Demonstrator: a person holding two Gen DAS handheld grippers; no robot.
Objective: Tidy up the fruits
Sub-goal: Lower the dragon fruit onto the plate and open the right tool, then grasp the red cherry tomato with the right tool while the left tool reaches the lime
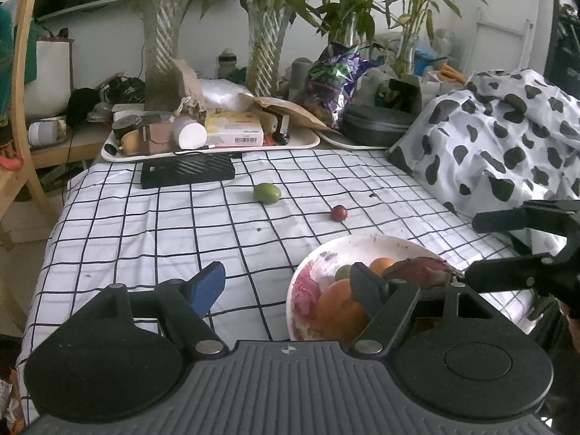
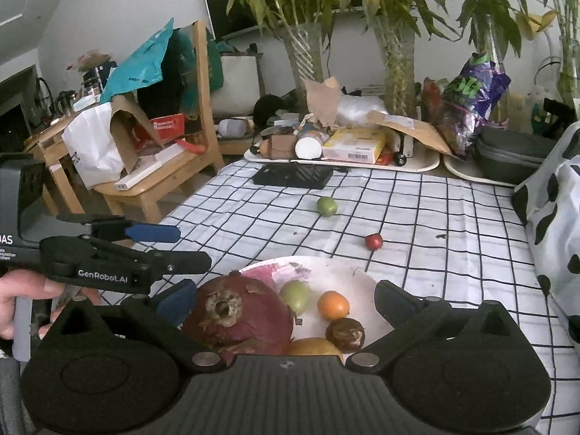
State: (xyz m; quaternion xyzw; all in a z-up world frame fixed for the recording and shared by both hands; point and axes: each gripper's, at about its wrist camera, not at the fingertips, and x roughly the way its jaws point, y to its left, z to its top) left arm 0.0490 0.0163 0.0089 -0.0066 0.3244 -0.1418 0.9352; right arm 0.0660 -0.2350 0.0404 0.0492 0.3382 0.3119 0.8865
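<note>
While I hold both tools low over the near edge of the bed, my left gripper [image 1: 286, 282] has its tongs spread wide with nothing between them, one blue-padded finger over the checked sheet [image 1: 145, 224] and the other over the plate [image 1: 362, 244]. My right gripper [image 2: 286, 299] is spread too, its tongs either side of the fruit on the plate [image 2: 337, 272]; the large dark red fruit [image 2: 239, 317] sits just beside the left finger, though I cannot tell whether they touch. On the plate with it lie a green fruit [image 2: 295, 295], a small orange [image 2: 332, 304], a brown fruit [image 2: 344, 333] and a bigger orange one [image 2: 315, 346] at the near rim. Out on the sheet, well apart from the plate, a loose green fruit [image 2: 327, 206] lies toward the far edge near the black box [image 2: 293, 175], and a small red fruit [image 2: 373, 241] lies between it and the plate
</note>
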